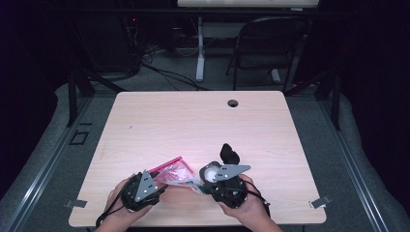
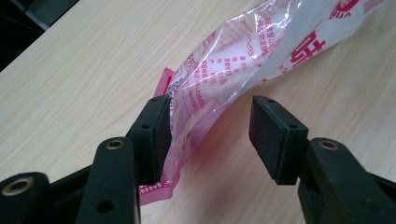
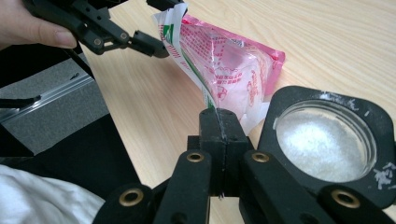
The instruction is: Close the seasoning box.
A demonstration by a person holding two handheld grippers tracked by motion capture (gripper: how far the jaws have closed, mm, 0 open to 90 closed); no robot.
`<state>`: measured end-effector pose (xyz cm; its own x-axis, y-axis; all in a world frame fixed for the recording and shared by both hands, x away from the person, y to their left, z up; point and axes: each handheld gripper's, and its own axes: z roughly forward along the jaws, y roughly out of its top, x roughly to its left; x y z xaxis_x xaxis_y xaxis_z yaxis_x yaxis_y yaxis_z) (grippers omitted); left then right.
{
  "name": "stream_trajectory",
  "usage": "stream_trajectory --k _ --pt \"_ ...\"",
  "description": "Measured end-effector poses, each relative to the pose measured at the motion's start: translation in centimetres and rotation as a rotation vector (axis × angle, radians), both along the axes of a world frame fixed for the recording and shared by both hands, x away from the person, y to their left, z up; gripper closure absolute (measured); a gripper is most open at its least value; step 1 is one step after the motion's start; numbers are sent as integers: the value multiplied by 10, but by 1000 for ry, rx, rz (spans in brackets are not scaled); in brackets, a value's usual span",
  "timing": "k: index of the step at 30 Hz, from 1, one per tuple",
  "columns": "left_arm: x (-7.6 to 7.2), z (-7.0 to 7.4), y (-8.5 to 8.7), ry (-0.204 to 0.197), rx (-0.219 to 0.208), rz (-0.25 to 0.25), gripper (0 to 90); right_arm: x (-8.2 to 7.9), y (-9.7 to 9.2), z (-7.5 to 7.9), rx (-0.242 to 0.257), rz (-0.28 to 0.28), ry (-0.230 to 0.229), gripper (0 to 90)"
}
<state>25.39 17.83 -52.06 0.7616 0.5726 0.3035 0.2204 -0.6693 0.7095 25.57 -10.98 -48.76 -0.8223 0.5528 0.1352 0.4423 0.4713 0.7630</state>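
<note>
A pink and clear plastic bag [image 1: 174, 171] with red print lies near the table's front edge, lifted at one end. My left gripper [image 1: 162, 186] is open around the bag [image 2: 243, 60]: one pad [image 2: 156, 135] rests against the film, the other stands apart from it. My right gripper [image 3: 219, 123] is shut on the bag's [image 3: 224, 65] thin sealed edge and holds it up. The left gripper's fingers [image 3: 144, 43] show at the bag's far end. Beside my right gripper [image 1: 199, 186] sits a black container [image 3: 280, 100] with white grains [image 3: 327, 140] in its round clear dish.
The light wooden table [image 1: 193, 125] has a cable hole [image 1: 233, 103] near its far edge. A black folding chair [image 1: 270, 43] and a desk leg [image 1: 199, 48] stand beyond it. A few white grains [image 3: 385, 172] lie loose on the container's rim.
</note>
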Motion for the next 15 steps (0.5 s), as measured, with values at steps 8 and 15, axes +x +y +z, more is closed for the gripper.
stream_trajectory --k 8,15 --pt "-6 14 -20 -18 -22 -70 501 3 6 -1 -10 6 -4 900" --pt "-7 14 -40 -20 0 -114 619 5 10 -1 -22 11 -1 900"
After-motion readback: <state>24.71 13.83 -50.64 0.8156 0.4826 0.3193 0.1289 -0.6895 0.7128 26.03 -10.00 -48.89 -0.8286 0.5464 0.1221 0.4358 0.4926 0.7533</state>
